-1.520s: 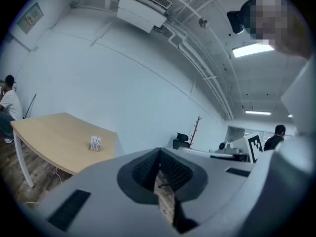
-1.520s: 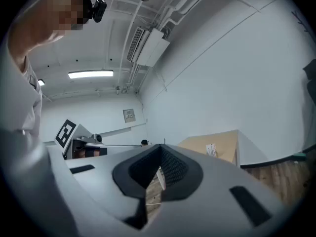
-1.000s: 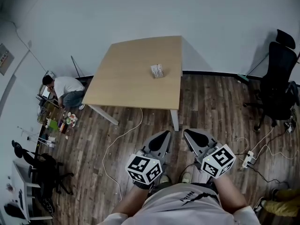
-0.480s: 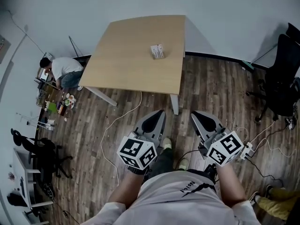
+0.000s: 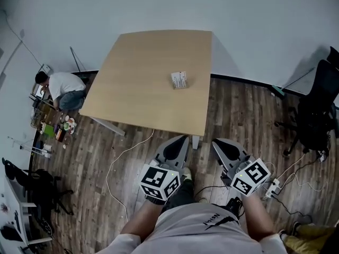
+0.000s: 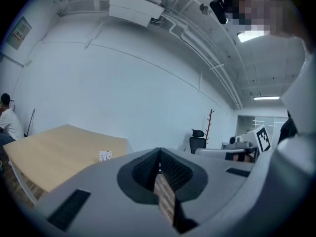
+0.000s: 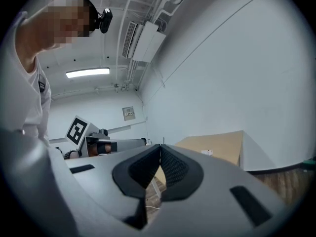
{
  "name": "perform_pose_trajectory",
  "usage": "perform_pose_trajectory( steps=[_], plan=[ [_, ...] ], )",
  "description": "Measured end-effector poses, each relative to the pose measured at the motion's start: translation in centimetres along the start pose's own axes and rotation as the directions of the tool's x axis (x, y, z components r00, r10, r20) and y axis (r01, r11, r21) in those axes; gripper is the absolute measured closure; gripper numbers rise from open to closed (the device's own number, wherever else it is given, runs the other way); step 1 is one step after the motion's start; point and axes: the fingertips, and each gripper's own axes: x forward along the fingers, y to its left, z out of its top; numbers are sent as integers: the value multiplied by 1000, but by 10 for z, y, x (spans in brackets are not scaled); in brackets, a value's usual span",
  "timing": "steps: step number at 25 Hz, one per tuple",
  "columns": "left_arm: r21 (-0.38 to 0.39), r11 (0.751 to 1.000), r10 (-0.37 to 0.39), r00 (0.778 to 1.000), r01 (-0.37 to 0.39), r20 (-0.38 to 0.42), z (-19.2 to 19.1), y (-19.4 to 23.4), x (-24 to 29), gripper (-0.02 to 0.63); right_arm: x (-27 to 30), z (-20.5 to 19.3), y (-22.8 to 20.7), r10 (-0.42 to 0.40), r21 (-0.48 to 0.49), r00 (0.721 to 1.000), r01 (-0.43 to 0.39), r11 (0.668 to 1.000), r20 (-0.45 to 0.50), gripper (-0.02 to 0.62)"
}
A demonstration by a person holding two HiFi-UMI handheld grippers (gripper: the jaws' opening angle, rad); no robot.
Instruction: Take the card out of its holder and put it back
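A small white card in its holder [image 5: 179, 80] stands on the wooden table [image 5: 137, 89], right of the table's middle; it shows small and far off as the card holder [image 6: 104, 155] in the left gripper view and the card holder [image 7: 207, 152] in the right gripper view. My left gripper [image 5: 181, 140] and right gripper [image 5: 217, 143] hang side by side in front of my body, over the floor, short of the table's near edge. Both are shut with nothing between the jaws, tips meeting at the left gripper [image 6: 159, 152] and the right gripper [image 7: 161, 147].
A person [image 5: 58, 86] crouches at the table's left by a cluster of small items [image 5: 50, 128] on the floor. A black office chair [image 5: 317, 115] stands at the right. White cables [image 5: 119, 157] and a power strip [image 5: 271, 187] lie on the wood floor. A coat stand [image 6: 210, 125] stands far off.
The view has shifted forward, so the table and card holder sit lower and closer in the head view. Both grippers stay shut and held together in front of me.
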Motion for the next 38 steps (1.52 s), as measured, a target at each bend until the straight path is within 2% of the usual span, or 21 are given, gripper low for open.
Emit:
perform_pose_trajectory(
  steps=[6,13,19,24,30,38],
  plan=[
    [-8,999,-49,999,49,-19,14,58,46,592,73,7,-28,9,-14,1000,-9,1000,-12,581],
    [-13,997,-73,997,73,-16,25,94,85,592,123,6,-65,-1,-40,998,-1,999,-55,581],
    [-21,999,-42,999,41,-11,29,127,120,592,163,5,-109,32,-73,994,-40,997,-104,580],
    [-43,999,11,1000,-11,-2,27,156,163,592,202,-9,-167,83,-85,983,-98,992,-167,580],
    [-55,994,94,996,-94,-2,17,190,228,592,257,-46,-243,186,-52,944,-208,977,-273,577],
    [-86,968,234,972,-235,-20,7,234,285,592,325,-111,-313,315,-20,851,-356,934,-421,537]
  ],
)
